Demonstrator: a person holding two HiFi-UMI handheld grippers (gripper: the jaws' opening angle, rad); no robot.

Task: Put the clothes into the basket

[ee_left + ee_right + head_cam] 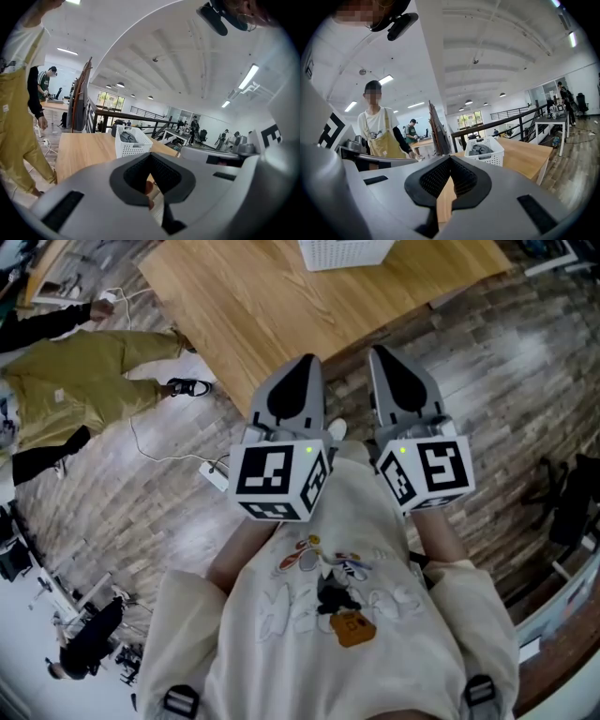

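Clothes in basket, both hand-held grippers closed and empty, held back from it.
Grey clothes (127,137) lie bunched inside the white basket (132,144), which stands on the wooden bench (244,306), well ahead of both tools and toward the bench's far part. The left hand-held gripper (302,367) and right hand-held gripper (384,357) sit side by side close to the person's chest, tips at the bench's near corner. Each has its jaws together with nothing between them. No other garment shows on the bench in any view. Judged: loading looks done or nearly so; can't tell if more clothes wait out of frame. A bystander in yellow overalls (70,390) stands off left of the grippers.
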